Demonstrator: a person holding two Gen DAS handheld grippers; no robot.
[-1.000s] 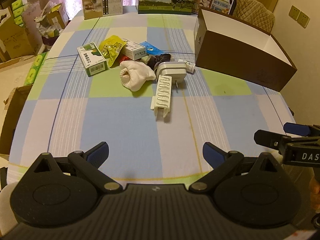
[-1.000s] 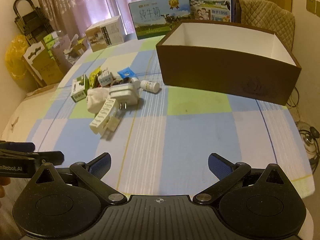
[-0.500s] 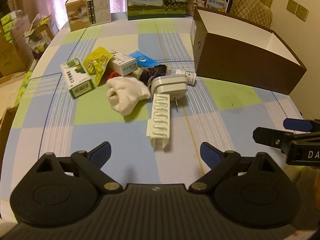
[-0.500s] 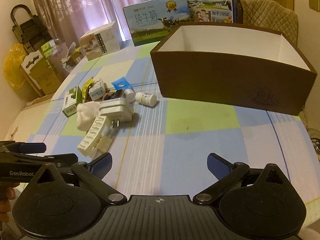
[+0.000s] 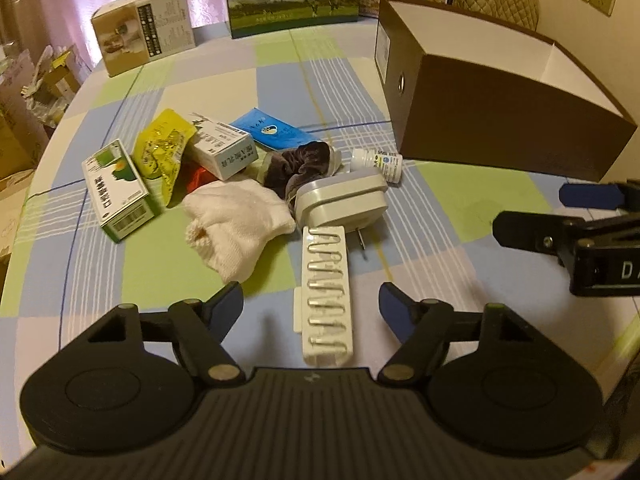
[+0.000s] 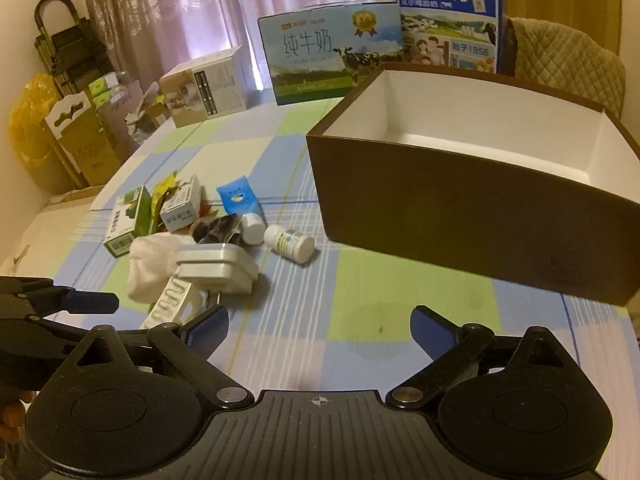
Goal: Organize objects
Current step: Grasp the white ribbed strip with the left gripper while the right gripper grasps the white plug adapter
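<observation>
The white blister tray (image 5: 326,296) lies flat on the checked tablecloth (image 5: 420,248), straight ahead of my left gripper (image 5: 311,305), between its spread fingers, which hold nothing. Its long axis runs away from that gripper; its far end touches the white plug adapter (image 5: 342,204). From my right gripper (image 6: 320,326), also wide open and empty, the tray sits ahead to the left, and I see only one slanted end (image 6: 168,307) of it; the rest is covered by the fingers and the adapter. A red item (image 5: 199,176) is mostly buried under the white sock (image 5: 236,224) and the small boxes, so I cannot tell what it is. The brown box (image 6: 460,216) stands ahead and right of the right gripper.
</observation>
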